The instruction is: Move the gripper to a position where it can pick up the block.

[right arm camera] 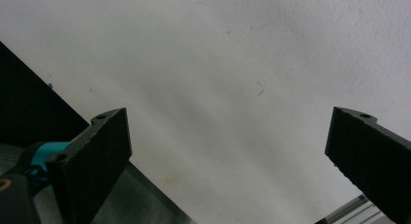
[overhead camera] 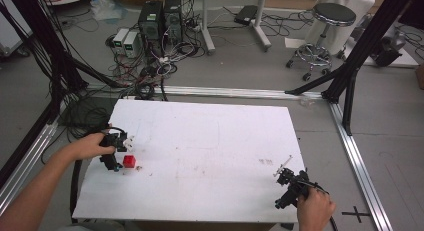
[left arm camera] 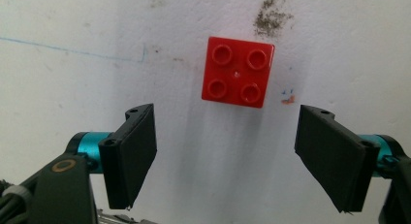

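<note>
Our left gripper [left arm camera: 225, 153] hangs jaws wide just short of red brick [left arm camera: 238, 72] lying near table [overhead camera: 210, 141] left edge; rigid, light; grip flat sides. Right gripper [right arm camera: 228, 161] wide, empty.

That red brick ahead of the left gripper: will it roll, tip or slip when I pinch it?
The red brick lies flat, studs up, square and low, so it probably won't roll or tip. It looks like rigid, glossy plastic, likely light, so it may skid on the white table.
</note>
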{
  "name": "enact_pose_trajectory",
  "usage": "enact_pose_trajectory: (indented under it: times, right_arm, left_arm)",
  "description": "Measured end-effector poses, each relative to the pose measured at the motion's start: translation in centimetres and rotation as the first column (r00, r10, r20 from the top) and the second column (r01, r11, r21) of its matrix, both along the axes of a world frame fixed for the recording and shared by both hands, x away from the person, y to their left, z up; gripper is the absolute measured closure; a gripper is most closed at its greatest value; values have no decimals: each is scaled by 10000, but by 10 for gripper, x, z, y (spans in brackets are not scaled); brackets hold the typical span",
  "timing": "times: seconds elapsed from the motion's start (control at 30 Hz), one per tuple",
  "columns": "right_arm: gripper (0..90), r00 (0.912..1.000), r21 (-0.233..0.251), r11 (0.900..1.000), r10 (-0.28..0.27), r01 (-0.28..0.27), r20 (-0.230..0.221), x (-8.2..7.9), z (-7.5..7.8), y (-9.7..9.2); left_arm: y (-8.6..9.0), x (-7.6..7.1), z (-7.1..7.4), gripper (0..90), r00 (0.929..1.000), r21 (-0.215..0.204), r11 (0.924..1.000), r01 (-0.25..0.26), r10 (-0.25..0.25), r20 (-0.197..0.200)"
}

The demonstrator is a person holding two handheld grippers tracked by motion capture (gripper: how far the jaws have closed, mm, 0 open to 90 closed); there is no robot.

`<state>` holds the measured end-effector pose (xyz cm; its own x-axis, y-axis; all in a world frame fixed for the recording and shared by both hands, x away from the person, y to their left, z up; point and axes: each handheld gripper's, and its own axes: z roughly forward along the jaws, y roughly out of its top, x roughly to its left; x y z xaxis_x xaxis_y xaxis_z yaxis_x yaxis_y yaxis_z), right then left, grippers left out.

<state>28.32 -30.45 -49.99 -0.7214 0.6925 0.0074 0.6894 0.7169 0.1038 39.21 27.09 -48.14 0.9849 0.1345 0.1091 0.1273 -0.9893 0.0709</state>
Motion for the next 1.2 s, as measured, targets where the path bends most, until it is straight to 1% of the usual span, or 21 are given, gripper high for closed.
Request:
enact_pose_trajectory:
  times: [0.07,0.1,0.17,0.2,0.33,0.37,0.4,0.43,0.5,0.63,0.67,0.73,0.83,0.93,1.1,1.17,1.2]
  right_arm:
    - [19,10000,27,10000,-61,61,19,0,0,0]
    - [19,10000,30,10000,12,-12,49,0,0,-1]
    - [19,10000,36,10000,-33,32,71,0,1,-2]
    - [19,10000,39,10000,-82,82,51,-1,1,-1]
    - [19,10000,42,10000,-49,49,23,0,1,-1]
    - [19,10000,61,10000,-69,69,26,0,1,0]
    - [19,10000,40,10000,-8,8,80,0,0,0]
    - [19,10000,33,10000,24,-24,67,0,1,0]
    - [19,10000,41,10000,-9,9,44,1,0,1]
    - [19,10000,31,10000,-8,8,34,1,0,1]
    - [19,10000,11,10000,1,-1,-2,1,0,1]
    - [19,10000,32,10000,1,-1,18,1,0,1]
    - [19,10000,15,10000,-40,40,7,1,0,0]
    - [19,10000,52,10000,-26,26,4,1,0,0]
    - [19,10000,29,10000,-31,31,10,0,0,1]
    - [19,10000,40,10000,-14,14,11,1,0,1]
    - [19,10000,40,10000,-14,14,14,1,0,1]
  left_arm:
    - [-2,1,-2,233,9997,39,9998,208,-208,-89]
    - [-4,2,-3,233,9993,84,9993,352,-351,-106]
    - [-6,3,-7,233,9992,40,9992,395,-395,-117]
    - [-7,4,-8,234,9987,111,9988,470,-468,-191]
    - [-10,5,-12,234,9971,301,9970,718,-709,-282]
    - [-11,5,-13,233,9974,299,9973,666,-657,-309]
    - [-11,6,-13,233,9974,355,9970,690,-681,-250]
    - [-12,6,-14,233,9970,404,9965,735,-724,-288]
    - [-14,6,-16,233,9949,451,9947,926,-906,-436]
    - [-16,7,-19,233,9926,457,9929,1100,-1074,-559]
    - [-17,7,-20,233,9919,481,9925,1120,-1088,-653]
    - [-19,7,-21,233,9899,519,9905,1271,-1233,-696]
    - [-22,7,-24,233,9892,517,9902,1298,-1257,-753]
    - [-24,8,-26,233,9875,599,9886,1383,-1331,-843]
    - [-25,8,-29,233,9871,622,9877,1436,-1385,-806]
    - [-25,8,-29,234,9876,572,9883,1411,-1365,-778]
    - [-25,8,-28,233,9881,576,9894,1331,-1280,-848]
